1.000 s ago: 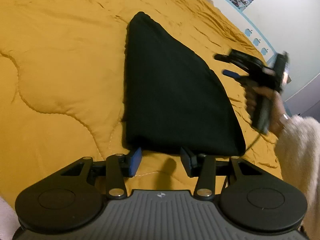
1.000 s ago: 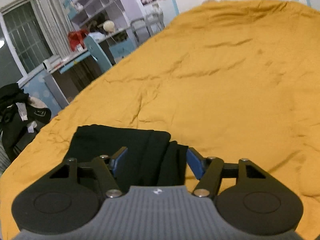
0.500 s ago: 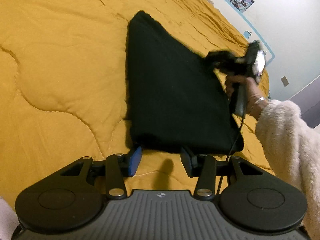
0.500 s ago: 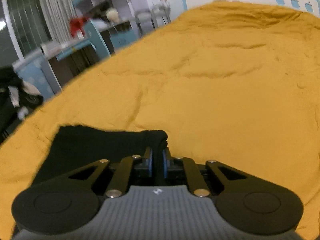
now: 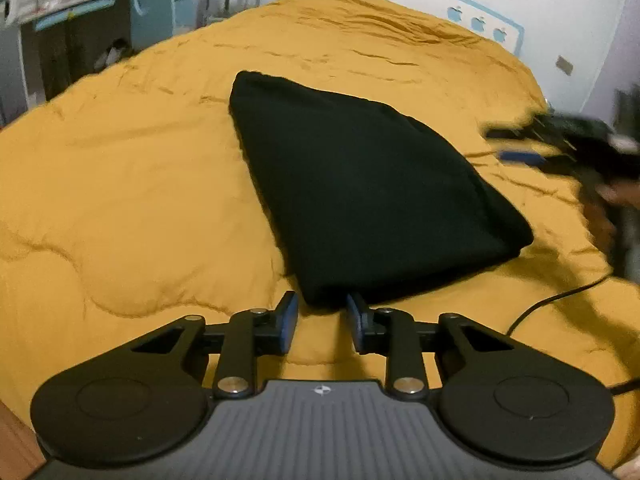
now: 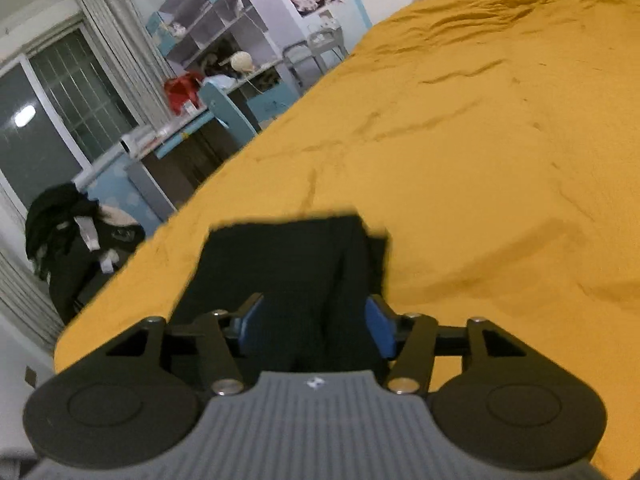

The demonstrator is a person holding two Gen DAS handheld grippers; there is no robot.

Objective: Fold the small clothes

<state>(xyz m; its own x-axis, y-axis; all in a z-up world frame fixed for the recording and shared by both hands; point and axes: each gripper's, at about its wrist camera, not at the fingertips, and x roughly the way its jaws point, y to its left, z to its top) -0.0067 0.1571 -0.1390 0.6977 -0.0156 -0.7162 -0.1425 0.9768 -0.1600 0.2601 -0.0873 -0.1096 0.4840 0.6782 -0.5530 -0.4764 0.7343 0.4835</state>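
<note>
A folded black garment [image 5: 360,192] lies flat on the yellow quilt [image 5: 120,184]. My left gripper [image 5: 322,322] is open and empty, its fingertips just short of the garment's near corner. My right gripper [image 6: 314,326] is open above the garment's edge [image 6: 288,256], with the cloth lying between and below the blue pads [image 6: 380,328]. In the left wrist view the right gripper [image 5: 560,148] shows blurred at the right, clear of the garment's right side.
A desk and blue chair [image 6: 228,116] stand beyond the bed's left edge, with shelves [image 6: 216,20] behind. Dark clothes [image 6: 68,232] hang on a chair near the window. A black cable [image 5: 552,304] trails over the quilt at right.
My right gripper was shut on the garment's edge half a second ago and has opened and drawn back to the right. The left gripper has swung its view and stays open.
</note>
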